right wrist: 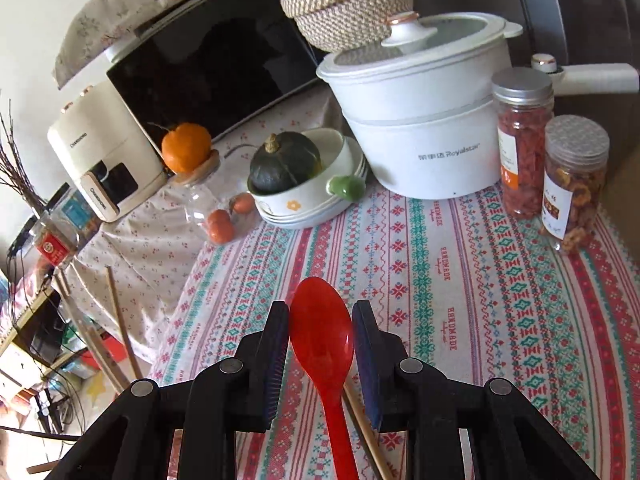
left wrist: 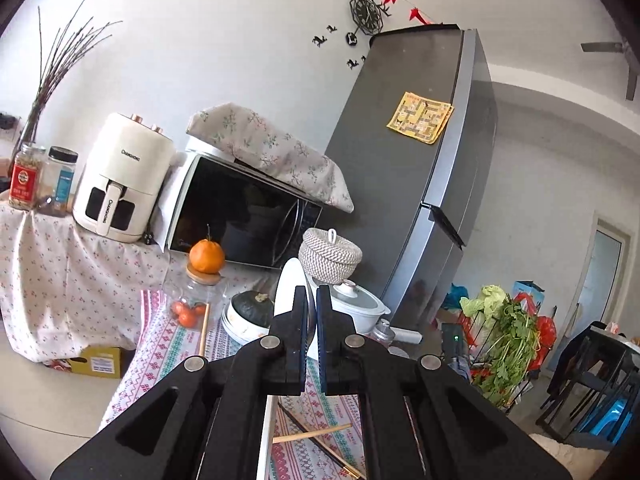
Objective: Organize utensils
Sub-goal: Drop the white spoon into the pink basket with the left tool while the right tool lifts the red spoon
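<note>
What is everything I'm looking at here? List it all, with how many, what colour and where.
red spoon: one, between the right gripper's pads
white utensil: one, clamped in the left gripper
chopsticks: several, wood and dark, loose on the patterned tablecloth
cooking pot: one, white, lidded, rear of table
squash: one, dark green, in stacked white bowls
woven basket: one, beige, behind the pot
snack jars: two, clear, right of the pot
orange: one, atop a glass jar
microwave: one, black
air fryer: one, cream
fridge: one, grey
left gripper: black, shut
right gripper: black
</note>
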{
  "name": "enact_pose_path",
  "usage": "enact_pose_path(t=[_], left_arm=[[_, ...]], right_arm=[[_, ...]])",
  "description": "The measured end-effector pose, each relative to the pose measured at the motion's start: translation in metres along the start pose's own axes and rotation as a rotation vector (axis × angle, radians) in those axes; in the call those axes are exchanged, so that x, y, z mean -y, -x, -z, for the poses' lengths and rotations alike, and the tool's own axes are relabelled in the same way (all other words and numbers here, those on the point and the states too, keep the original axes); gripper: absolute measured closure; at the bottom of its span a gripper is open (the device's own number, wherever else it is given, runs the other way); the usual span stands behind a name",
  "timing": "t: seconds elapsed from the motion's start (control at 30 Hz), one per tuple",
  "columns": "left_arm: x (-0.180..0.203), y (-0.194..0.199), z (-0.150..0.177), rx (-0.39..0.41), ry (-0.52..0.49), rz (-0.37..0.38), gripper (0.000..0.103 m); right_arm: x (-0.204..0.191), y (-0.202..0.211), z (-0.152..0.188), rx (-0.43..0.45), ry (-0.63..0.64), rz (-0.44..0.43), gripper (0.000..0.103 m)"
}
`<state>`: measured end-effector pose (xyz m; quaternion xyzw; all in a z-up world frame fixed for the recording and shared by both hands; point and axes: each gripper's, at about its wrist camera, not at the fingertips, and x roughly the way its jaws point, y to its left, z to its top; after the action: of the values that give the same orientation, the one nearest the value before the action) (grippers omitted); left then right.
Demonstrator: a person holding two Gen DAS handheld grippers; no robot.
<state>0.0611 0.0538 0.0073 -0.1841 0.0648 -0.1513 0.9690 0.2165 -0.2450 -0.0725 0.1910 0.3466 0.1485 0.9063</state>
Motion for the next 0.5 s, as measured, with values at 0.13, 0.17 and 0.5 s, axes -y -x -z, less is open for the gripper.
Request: enact_pose_path(t=[0.13, 0.17, 0.5], left_arm=[[0.012, -0.02, 0.006, 0.054, -0.073, -0.043, 0.1], [0.011, -0.027, 0.008, 0.055, -0.057, -0.051, 0.1], [-0.006, -0.074, 0.048, 0.092, -0.116, -0.153, 0.1]], right_arm=[[-0.005, 0.018, -0.003, 0.048, -0.014, -0.043, 0.074], [-0.006, 0.022, -0.003, 0.055, -0.015, -0.059, 0.074], [-0.005, 0.025, -0.003, 0.07, 0.019, -0.083, 0.074]])
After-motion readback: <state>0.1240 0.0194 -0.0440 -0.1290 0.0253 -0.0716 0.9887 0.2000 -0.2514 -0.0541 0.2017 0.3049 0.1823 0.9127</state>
